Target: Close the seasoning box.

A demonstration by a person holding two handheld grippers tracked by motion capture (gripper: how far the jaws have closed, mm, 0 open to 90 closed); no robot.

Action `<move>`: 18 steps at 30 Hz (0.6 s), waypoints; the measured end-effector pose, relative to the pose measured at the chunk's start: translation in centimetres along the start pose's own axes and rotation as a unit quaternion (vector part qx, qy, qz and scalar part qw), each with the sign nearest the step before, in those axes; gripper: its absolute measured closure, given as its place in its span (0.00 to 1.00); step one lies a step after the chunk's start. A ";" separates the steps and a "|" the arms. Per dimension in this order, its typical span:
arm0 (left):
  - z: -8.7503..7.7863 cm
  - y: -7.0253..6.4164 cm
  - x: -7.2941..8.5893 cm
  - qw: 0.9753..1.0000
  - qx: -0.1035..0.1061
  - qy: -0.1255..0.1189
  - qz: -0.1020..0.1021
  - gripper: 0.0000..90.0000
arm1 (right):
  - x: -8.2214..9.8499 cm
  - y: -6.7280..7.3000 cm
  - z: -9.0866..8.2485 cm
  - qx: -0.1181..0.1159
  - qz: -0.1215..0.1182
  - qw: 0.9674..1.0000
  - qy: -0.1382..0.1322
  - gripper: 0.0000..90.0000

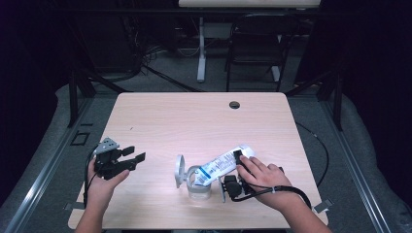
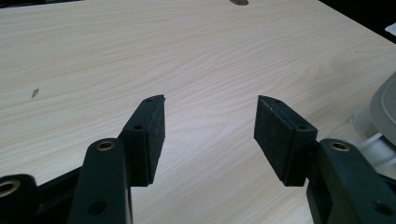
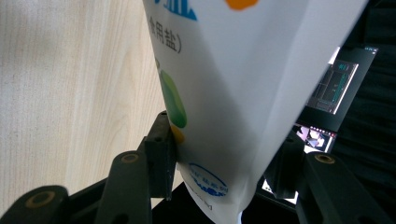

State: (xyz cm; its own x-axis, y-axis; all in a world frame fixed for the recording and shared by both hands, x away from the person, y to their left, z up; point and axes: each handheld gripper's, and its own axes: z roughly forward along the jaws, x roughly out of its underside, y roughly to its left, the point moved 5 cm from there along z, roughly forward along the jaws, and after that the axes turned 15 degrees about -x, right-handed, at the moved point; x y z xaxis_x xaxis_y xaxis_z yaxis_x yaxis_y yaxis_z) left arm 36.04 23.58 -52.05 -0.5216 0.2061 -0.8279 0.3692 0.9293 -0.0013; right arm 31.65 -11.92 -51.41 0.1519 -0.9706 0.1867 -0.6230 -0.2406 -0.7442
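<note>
High view: the right hand-held gripper [image 1: 239,162] sits at the near right of the pale wooden bench [image 1: 194,121], the person's right hand [image 1: 260,175] wrapped over its body. Its jaws grip the bottom end of a white salt bag [image 1: 224,165] printed in blue. The bag lies tilted, its gripped end raised toward the right and its other end pointing down into the mouth of a clear jar [image 1: 198,188] that stands upright just left of the right hand-held gripper. The jar's hinged round lid [image 1: 180,171] is swung open and stands on edge at the jar's left side. Whether the bag's lower end touches the jar's rim cannot be told.

In the right gripper view the bag [image 3: 243,93] rises between the two black jaws, its white face bearing blue characters, a green patch and an orange spot. The left pad presses against the bag's edge; the right jaw is partly hidden behind the bag, so its contact is not clear.

The left hand-held gripper [image 1: 133,158] is held in the left hand [image 1: 104,182] near the bench's near left side, well apart from the jar and bag. In the left gripper view its jaws stand wide apart with nothing between them, only bare bench beneath, and part of the jar's lid [image 2: 384,109] shows at the right edge.
</note>
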 end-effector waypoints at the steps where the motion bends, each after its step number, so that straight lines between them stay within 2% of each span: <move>1: 0.0 0.0 0.0 1.000 0.000 0.000 0.001 0.49 | 0.0 0.0 0.0 -0.001 0.000 1.000 0.000 0.58; 5: 0.0 0.0 0.0 1.000 0.000 0.000 -0.002 0.49 | 0.0 -0.1 -0.2 0.001 -0.006 1.000 0.008 0.58; 7: -0.1 0.0 0.0 1.000 0.000 0.000 -0.002 0.49 | 0.0 -0.1 -0.1 0.001 -0.005 1.000 0.001 0.58; 18: 0.0 0.1 0.0 1.000 0.002 -0.001 -0.001 0.49 | -0.1 -0.2 -0.1 0.003 -0.011 1.000 0.002 0.59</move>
State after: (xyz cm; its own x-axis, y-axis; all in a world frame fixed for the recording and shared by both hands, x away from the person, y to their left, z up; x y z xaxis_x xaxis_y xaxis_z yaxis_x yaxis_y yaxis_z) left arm 36.04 23.64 -52.02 -0.5200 0.2036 -0.8295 0.3707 0.9288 -0.0044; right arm 31.64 -11.81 -51.23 0.1620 -0.9653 0.2048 -0.6155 -0.2611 -0.7436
